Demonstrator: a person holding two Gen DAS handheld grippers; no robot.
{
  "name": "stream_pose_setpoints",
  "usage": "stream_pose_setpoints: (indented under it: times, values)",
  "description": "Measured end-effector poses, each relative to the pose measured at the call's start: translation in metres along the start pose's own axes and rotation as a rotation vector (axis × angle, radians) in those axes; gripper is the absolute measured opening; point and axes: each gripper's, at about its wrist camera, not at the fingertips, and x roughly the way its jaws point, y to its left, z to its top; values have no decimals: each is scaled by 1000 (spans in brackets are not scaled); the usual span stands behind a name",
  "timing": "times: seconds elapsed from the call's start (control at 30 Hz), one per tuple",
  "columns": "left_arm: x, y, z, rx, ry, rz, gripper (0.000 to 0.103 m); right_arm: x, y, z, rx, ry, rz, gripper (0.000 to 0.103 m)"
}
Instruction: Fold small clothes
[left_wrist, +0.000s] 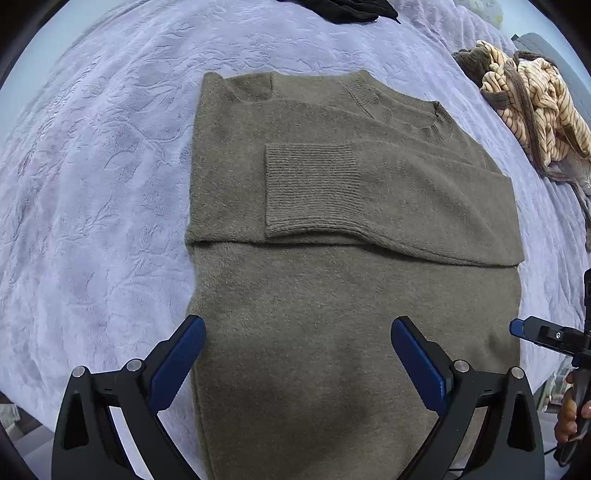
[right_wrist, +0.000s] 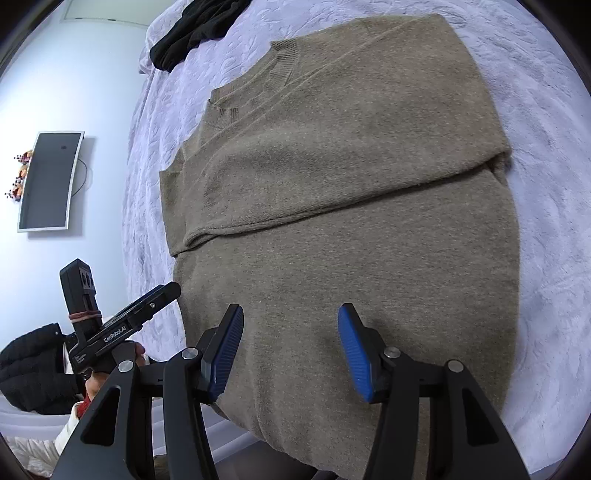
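One olive sweater (left_wrist: 332, 229) is lying flat on the lilac bedspread (left_wrist: 92, 184).
We are holding the left gripper (left_wrist: 298, 363) wide apart and the right gripper (right_wrist: 290, 350) half spread, both empty, over its hem (collar pointing away); two other garments are lying beyond it.
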Motion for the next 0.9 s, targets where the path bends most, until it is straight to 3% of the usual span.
stream_pose_setpoints:
  times: [0.27,0.6,0.77,0.9]
  values:
    - [-7,-21,-7,-38,-16,51,101,-15,-12,5,-44,3,-4,57]
    - [-28,-50,-51,-109,-44,152,101,-22,-30,8,-131,92,1,60]
    - [-35,-59,-67,-77,-43,165,101,-32,-38,-4,-128,71,6,61]
    - [-39,-48,-82,-55,-46,121,101,-37,-46,-23,-104,42,-4,60]
